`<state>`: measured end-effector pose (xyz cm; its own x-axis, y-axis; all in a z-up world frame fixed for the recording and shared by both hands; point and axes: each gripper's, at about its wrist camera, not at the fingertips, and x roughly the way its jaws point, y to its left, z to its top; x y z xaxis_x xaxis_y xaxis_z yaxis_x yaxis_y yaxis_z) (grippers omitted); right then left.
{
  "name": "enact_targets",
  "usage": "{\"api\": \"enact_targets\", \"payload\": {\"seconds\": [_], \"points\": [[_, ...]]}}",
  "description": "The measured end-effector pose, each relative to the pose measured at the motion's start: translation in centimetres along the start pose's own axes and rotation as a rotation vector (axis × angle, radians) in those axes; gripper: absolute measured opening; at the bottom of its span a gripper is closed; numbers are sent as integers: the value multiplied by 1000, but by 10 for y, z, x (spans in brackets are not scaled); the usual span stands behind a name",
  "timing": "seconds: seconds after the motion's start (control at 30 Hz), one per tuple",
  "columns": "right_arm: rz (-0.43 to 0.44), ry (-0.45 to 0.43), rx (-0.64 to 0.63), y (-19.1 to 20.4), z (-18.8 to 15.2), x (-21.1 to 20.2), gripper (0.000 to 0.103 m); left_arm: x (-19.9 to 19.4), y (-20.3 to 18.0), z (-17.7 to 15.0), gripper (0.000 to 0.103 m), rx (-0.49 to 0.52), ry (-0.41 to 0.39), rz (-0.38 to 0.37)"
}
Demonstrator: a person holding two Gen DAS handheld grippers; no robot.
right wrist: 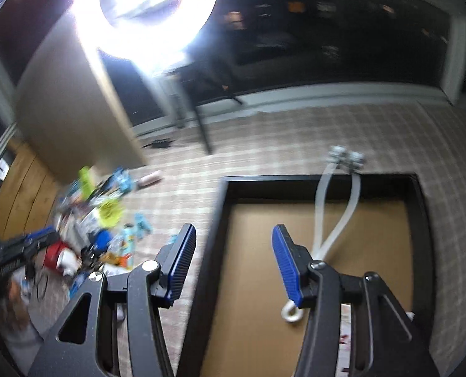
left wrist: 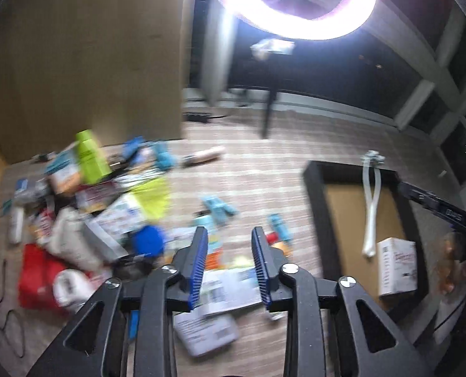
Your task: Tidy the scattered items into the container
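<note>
Both claws stand apart and empty, the left gripper (left wrist: pixel 230 264) above flat paper packets (left wrist: pixel 223 289) on the carpet (left wrist: pixel 264 163) beside the container (left wrist: pixel 314 213), the right gripper (right wrist: pixel 233 264) over its left rim; the packets look light and thin, so pinching a raised edge seems best.

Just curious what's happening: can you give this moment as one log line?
left gripper: empty, above scattered pile | right gripper: empty, at container | inside: white tube, white box

A checked carpet floor (left wrist: pixel 264 163) carries a blurred heap of packets (left wrist: pixel 101 207) on its left and a black-walled box (left wrist: pixel 317 220) on its right.
</note>
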<state>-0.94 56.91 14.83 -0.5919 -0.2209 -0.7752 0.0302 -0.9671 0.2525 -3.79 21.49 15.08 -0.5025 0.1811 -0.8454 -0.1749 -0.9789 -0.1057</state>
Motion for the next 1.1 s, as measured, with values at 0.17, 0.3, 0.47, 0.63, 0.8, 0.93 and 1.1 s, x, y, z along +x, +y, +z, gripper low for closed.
{"api": "enact_targets", "payload": {"seconds": [0.17, 0.3, 0.47, 0.63, 0.8, 0.93, 1.1], "points": [[18, 56, -134, 50, -17, 14, 50, -14, 58, -33, 33, -59, 26, 63], [63, 126, -183, 81, -35, 32, 50, -13, 84, -62, 36, -93, 67, 70], [65, 192, -196, 107, -63, 56, 50, 3, 77, -79, 36, -91, 111, 19], [56, 258, -185, 118, -93, 81, 49, 33, 47, -75, 41, -37, 157, -67], [18, 288, -194, 123, -110, 97, 40, 66, 24, -66, 41, 6, 219, -105], [29, 307, -164, 121, -114, 107, 35, 87, 20, -64, 41, 5, 266, -133], [30, 328, -150, 125, -119, 118, 35, 104, 24, -62, 41, -8, 305, -165]]}}
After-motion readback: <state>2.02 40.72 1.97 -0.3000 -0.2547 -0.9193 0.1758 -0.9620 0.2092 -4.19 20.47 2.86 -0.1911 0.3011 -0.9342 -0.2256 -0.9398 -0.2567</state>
